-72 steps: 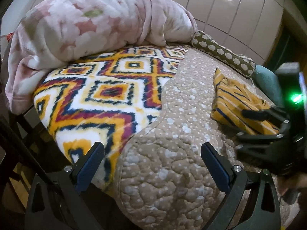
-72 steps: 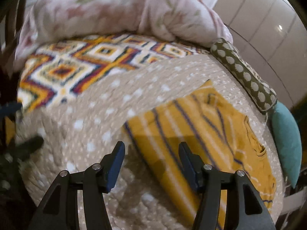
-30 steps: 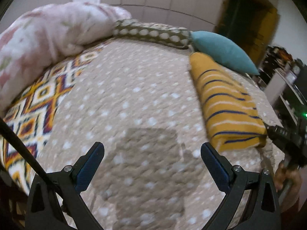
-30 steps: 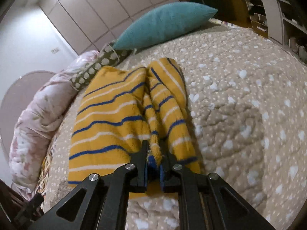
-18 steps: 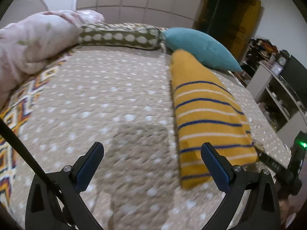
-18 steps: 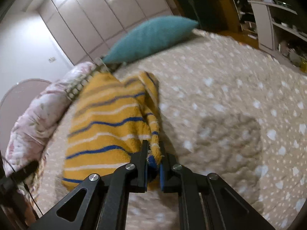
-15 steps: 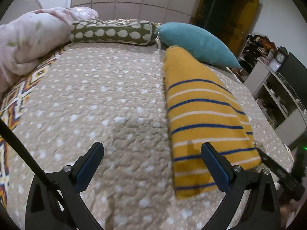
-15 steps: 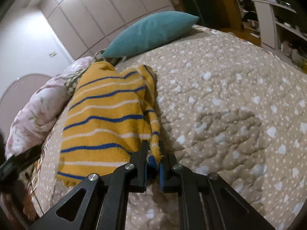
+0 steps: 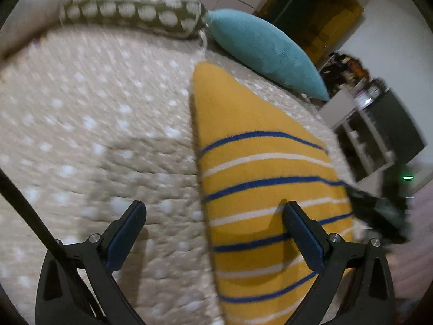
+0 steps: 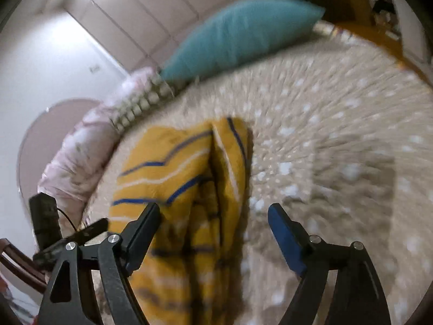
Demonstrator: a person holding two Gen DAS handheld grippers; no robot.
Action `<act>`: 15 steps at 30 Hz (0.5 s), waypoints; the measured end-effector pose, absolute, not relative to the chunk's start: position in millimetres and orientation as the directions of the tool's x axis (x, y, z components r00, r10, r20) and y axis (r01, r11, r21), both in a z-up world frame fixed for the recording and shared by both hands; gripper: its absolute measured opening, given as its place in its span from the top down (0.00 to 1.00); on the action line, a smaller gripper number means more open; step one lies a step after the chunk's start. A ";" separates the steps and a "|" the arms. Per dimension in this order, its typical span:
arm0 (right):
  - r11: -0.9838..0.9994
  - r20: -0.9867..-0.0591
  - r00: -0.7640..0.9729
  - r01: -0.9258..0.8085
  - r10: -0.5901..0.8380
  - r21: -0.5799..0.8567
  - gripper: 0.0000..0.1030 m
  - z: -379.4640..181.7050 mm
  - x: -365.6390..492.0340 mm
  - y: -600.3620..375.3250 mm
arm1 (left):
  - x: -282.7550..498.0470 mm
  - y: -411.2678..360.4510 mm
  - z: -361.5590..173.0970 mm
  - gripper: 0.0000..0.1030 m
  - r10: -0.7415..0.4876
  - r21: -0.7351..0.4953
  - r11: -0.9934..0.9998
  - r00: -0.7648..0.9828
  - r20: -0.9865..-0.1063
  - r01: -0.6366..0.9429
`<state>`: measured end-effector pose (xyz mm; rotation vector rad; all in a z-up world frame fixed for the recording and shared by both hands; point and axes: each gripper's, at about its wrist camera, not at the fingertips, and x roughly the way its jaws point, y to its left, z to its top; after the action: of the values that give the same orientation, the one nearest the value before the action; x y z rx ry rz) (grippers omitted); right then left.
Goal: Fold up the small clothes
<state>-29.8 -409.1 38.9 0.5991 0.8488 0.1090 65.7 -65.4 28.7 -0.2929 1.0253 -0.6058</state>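
A yellow garment with blue and white stripes (image 9: 259,178) lies folded lengthwise on the beige dotted quilt (image 9: 94,124). My left gripper (image 9: 213,233) is open and hovers over the garment's near left edge, its right finger above the cloth. In the right wrist view the same garment (image 10: 189,178) lies rumpled below my right gripper (image 10: 213,227), which is open and empty. The right gripper's body shows at the right edge of the left wrist view (image 9: 384,208). Both views are motion-blurred.
A teal pillow (image 9: 262,51) and a green dotted bolster (image 9: 135,16) lie at the head of the bed. A pink floral blanket (image 10: 81,157) is heaped to the left. Shelves and dark furniture (image 9: 379,130) stand beyond the bed's right side.
My right gripper has opened and let go of the garment's edge, which now lies on the quilt. My left gripper has moved closer, over the garment's near end.
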 end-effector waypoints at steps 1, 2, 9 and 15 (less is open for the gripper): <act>0.803 -0.657 0.665 0.142 0.355 0.579 0.16 31.4 -21.6 -411.1 | 68.9 -68.5 24.3 0.02 -0.632 -0.539 0.774 0.346 -0.694 0.334; 0.774 -0.635 0.668 0.139 0.387 0.618 0.15 26.7 -15.9 -413.4 | 71.3 -74.0 18.6 0.02 -0.665 -0.577 0.745 0.307 -0.681 0.335; 0.725 -0.590 0.665 0.105 0.458 0.681 0.70 37.8 6.8 -403.6 | 68.1 -113.3 44.1 0.47 -0.629 -0.502 0.765 0.302 -0.716 0.404; 0.798 -0.567 0.763 0.114 0.311 0.591 0.69 78.1 -10.1 -412.7 | 70.3 -129.6 76.0 0.38 -0.555 -0.405 0.816 0.363 -0.749 0.412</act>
<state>-10.1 -412.7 78.1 0.6502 0.7064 0.1157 70.3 -129.6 76.0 -0.1577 1.0248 -0.6252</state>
